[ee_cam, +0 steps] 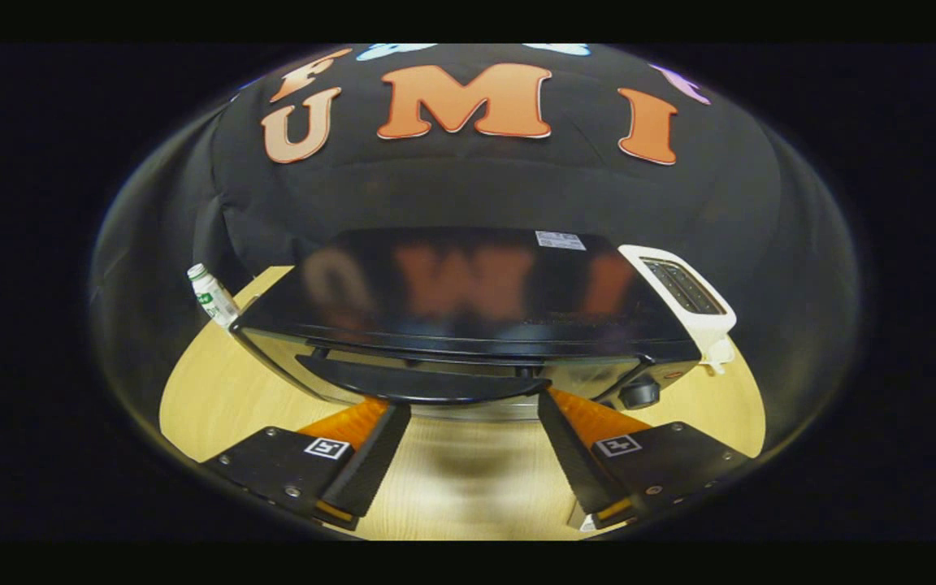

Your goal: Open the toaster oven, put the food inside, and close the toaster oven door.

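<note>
Hovering over wooden table point(216, 390): fingers point(468, 406) spread wide, empty, tips at toaster oven point(468, 292) door handle point(423, 383).

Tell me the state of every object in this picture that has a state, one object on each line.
toaster oven: door shut
door handle: just ahead of the fingertips, not gripped
gripper: open, holding nothing
small bottle: tilted, cap on
white toaster: slots empty

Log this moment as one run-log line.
gripper: open, at door handle | toaster oven: closed | white toaster, bottle: flanking oven
</note>
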Demonstrator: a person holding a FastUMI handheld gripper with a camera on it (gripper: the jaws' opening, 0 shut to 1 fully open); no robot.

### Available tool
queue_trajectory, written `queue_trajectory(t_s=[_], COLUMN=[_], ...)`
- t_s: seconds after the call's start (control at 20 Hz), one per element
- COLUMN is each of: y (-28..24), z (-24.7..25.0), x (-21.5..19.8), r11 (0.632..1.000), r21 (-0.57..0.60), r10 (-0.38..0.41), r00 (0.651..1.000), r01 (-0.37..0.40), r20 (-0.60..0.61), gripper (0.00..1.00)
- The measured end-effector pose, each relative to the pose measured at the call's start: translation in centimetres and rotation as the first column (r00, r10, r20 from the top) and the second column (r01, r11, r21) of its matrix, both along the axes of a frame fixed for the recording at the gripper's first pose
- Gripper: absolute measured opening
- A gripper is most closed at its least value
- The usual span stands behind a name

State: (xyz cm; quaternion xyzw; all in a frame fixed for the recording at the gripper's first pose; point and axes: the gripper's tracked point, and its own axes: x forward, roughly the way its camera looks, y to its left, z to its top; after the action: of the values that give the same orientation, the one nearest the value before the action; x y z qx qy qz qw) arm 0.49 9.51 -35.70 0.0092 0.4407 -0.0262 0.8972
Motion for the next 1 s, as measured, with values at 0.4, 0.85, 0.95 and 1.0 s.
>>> queue_trajectory(t_s=[0.4, 0.85, 0.95, 1.0], y=[-1.6, -6.8, -7.5, -7.9], z=[6.6, 18.2, 20.9, 22.3], x=[-2.2, 0.8, 1.6, 1.9], r11=[0.997, 1.000, 1.000, 1.000], r21=[0.039, -0.001, 0.000, 0.009], r10=[0.062, 0.018, 0.003, -0.010], r00=[0.990, 0.923, 0.896, 0.884], r01=[-0.067, -0.020, -0.003, 0.006], r20=[0.124, 0.385, 0.444, 0.468], gripper=[0.94, 0.95, 0.96, 0.97])
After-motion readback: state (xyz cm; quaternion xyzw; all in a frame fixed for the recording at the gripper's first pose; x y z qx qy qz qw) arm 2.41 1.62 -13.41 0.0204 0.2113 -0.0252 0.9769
